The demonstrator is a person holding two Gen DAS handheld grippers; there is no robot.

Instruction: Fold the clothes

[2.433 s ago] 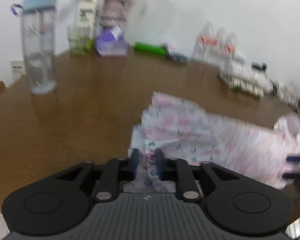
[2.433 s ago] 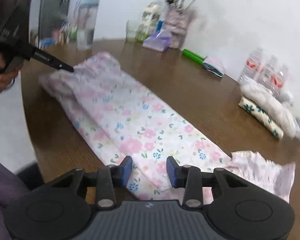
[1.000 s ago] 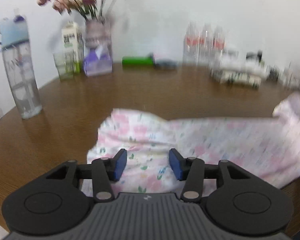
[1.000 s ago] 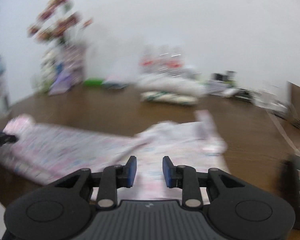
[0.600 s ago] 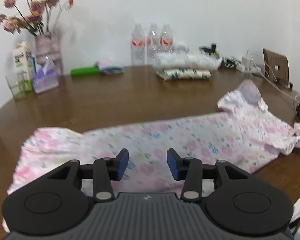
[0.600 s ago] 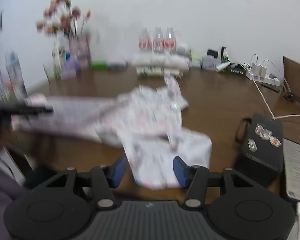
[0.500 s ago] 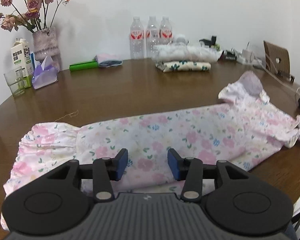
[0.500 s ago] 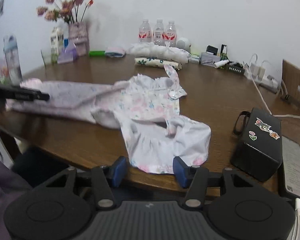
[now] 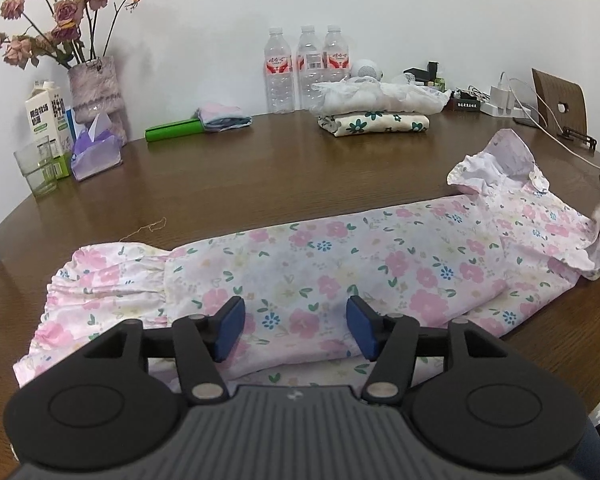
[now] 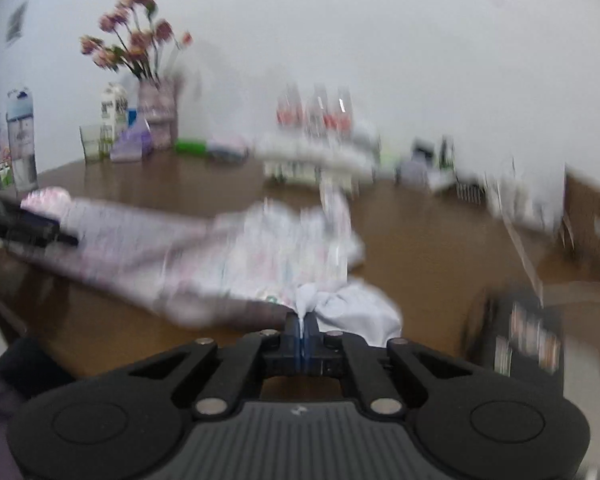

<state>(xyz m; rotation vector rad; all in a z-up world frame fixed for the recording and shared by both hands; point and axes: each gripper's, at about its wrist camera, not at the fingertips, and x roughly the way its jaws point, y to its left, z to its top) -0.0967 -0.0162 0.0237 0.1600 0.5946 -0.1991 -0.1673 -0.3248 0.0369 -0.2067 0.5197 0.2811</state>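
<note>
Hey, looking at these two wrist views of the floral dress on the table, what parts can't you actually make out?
- Right wrist view: motion blur smears the floral dress, so its print and folds are unreadable.
- Right wrist view: the right gripper is shut on a bunched sleeve; how much fabric is pinched is hidden between the jaws.
- Left wrist view: the left gripper body covers the dress's near edge.
- Left wrist view: the milk carton text is too small.

Both wrist views looked low across the surface (image 9: 260, 168) toward the wall, close over the floral dress (image 9: 340, 256), which both shared.
</note>
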